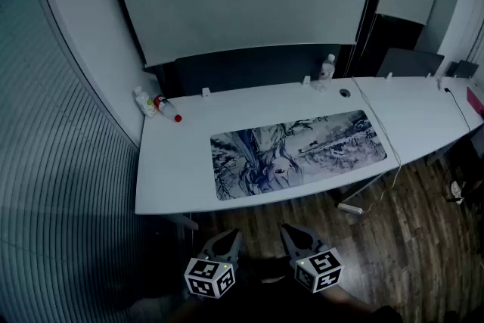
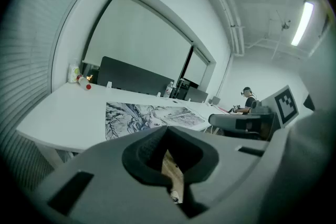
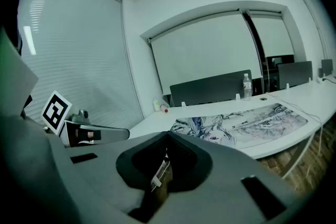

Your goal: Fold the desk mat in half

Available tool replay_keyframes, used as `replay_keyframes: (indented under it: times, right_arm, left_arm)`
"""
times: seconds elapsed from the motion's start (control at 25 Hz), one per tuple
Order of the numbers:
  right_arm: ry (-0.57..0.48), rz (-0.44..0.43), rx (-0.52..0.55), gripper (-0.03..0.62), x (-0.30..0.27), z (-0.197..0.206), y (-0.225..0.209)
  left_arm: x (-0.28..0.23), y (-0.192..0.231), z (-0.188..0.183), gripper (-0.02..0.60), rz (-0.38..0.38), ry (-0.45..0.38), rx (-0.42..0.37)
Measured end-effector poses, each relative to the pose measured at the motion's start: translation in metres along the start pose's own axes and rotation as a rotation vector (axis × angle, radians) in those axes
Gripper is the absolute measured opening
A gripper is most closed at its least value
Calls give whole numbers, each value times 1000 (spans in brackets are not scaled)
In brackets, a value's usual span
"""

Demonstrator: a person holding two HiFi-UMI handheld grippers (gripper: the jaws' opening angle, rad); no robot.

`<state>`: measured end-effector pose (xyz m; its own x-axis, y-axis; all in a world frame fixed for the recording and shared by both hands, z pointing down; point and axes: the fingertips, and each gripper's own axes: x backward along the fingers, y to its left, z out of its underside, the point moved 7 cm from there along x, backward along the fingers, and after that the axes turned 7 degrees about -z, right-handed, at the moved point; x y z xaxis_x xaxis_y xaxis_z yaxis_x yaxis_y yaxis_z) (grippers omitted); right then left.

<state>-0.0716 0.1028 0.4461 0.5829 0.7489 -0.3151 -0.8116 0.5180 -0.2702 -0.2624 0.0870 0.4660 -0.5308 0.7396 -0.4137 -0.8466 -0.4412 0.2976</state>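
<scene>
Mat [image 1: 299,155]: printed, laid flat and unfolded on the white desk [image 1: 174,163]. Its near long side runs close along the desk's near edge. The long axis goes side to side across the head view, slightly slanted, with the right end farther back than the left.

Left claw [image 1: 229,235]: jaws together, nothing between them. It is held over the wooden floor [image 1: 393,238], short of the desk's near edge and well apart from the mat. It lines up roughly with the mat's left short end.

Right claw [image 1: 292,231]: jaws together, empty. It sits just beside the left claw, equally short of the desk, and lines up with the mat a little left of its middle.

Governing relation: the mat lies ahead of both claws and stretches away to their right, so no claw stands before its right half. The left claw is nearer the left end and the right claw nearer the rest, though the right end is far from both.

Judgement: the fold is not begun. Both claws would need to open and go forward. An end-to-end fold seems to call for a reach or a sidestep to the right.

Also present: bottles [image 1: 155,104] at the desk's back left corner, well apart from the mat. A cable [image 1: 363,98] runs past the mat's right end and is a possible snag.
</scene>
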Motion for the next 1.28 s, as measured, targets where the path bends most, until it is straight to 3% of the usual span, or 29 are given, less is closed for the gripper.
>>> replay_keyframes:
  times: [1.28]
  right_arm:
    - [23, -40, 3, 23, -15, 8, 4]
  left_arm:
    - [3, 8, 17, 6, -21, 22, 36]
